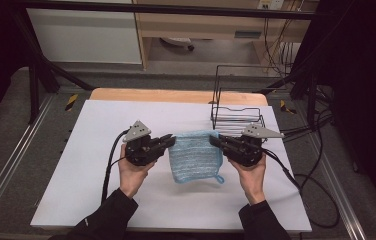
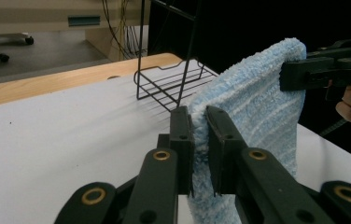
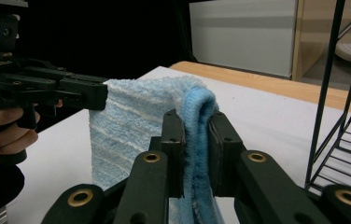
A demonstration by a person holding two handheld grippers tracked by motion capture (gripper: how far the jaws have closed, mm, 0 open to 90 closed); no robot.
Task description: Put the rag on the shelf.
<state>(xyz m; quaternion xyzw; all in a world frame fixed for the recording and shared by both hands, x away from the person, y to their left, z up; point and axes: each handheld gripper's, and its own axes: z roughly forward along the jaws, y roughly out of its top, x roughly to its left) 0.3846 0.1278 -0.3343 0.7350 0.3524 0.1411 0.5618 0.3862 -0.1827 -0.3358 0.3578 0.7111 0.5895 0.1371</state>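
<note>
A light blue towel hangs folded between my two grippers above the white table top. My left gripper is shut on the towel's left top corner, and in the left gripper view the cloth is pinched between my jaws. My right gripper is shut on the right top corner; in the right gripper view the folded blue edge is clamped between the pads. The towel's lower edge with a small loop hangs down near the table.
A black wire rack stands at the back right of the table, just behind the right gripper. A wooden strip runs along the far edge. Cables trail off the right side.
</note>
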